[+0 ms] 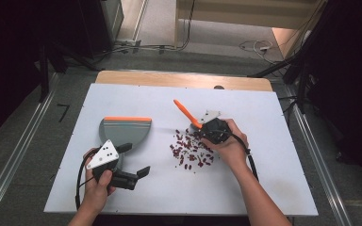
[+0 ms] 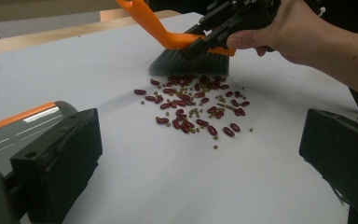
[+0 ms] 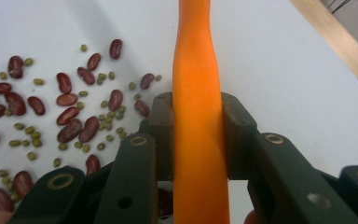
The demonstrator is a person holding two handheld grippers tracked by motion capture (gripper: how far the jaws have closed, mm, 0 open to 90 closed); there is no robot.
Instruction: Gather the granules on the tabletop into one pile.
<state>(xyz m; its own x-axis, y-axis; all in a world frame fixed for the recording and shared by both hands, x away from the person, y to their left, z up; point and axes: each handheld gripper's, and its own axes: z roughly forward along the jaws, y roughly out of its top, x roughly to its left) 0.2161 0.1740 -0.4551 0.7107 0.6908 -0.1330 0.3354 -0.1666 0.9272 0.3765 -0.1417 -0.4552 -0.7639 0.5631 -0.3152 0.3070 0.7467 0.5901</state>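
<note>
The right gripper clamps the orange handle of the brush, right of centre beside the scattered beans; it looks light and stiff, with soft bristles. The left gripper hangs wide open, empty, near the dustpan.

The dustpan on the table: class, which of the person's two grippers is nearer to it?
Left. The left gripper, open, sits just in front of the dustpan, one jaw beside its edge. The right gripper, shut on the brush, works across the scattered beans, well apart.
</note>
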